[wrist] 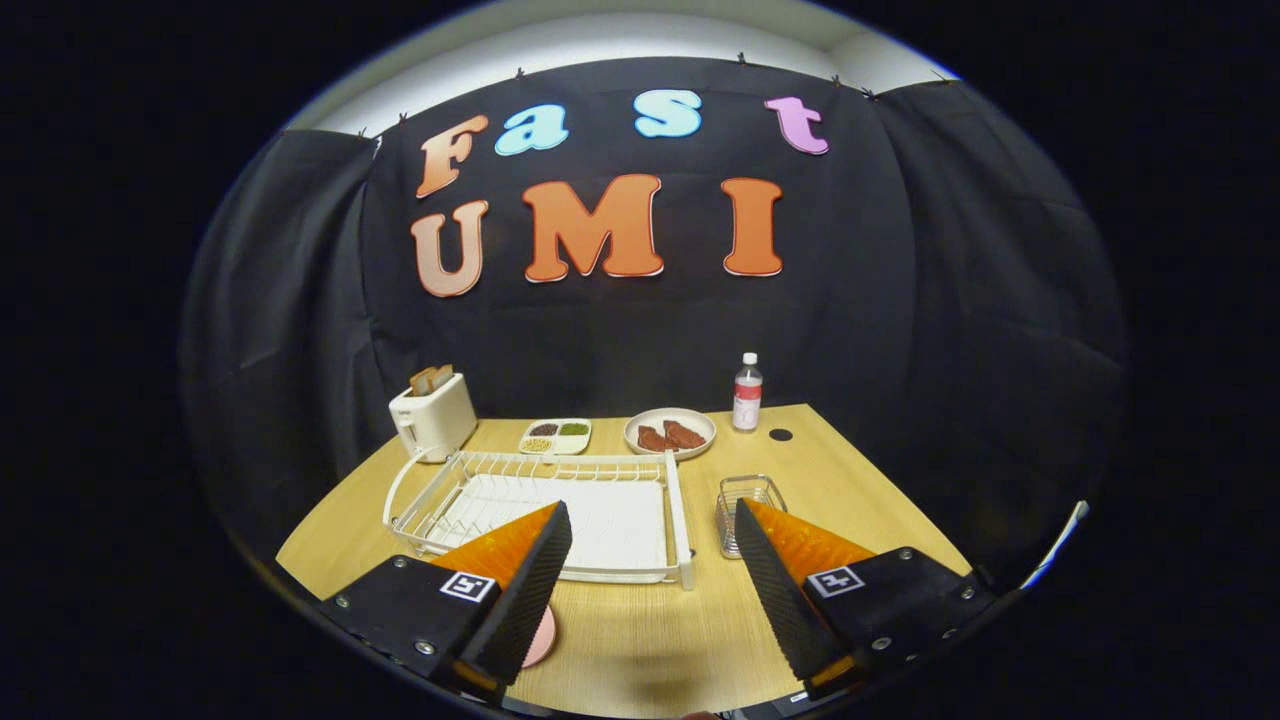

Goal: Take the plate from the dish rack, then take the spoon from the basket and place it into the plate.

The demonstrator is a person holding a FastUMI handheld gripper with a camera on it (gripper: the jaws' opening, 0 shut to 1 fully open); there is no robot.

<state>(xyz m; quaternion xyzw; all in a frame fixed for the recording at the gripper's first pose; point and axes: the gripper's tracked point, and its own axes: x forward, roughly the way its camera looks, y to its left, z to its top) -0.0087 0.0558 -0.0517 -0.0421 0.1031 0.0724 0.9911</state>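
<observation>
Hovering above table [640, 640], hand-held gripper [650, 545] level, fingers spread wide, nothing between them.

On the bench [640, 640] we see the dish rack [545, 515] just ahead of the tool [650, 575], whose fingers stand wide apart with nothing between them. The left finger overlaps the rack's near edge, and a plate [542, 640] lies on the bench beside that finger, mostly hidden by it. To the right of the rack sits the basket [748, 500], just beyond the right finger. Behind the rack, from left to right, we find a toaster [432, 415], a divided tray [556, 436], a dish of food [670, 432] and a bottle [747, 392] near the back wall.
</observation>
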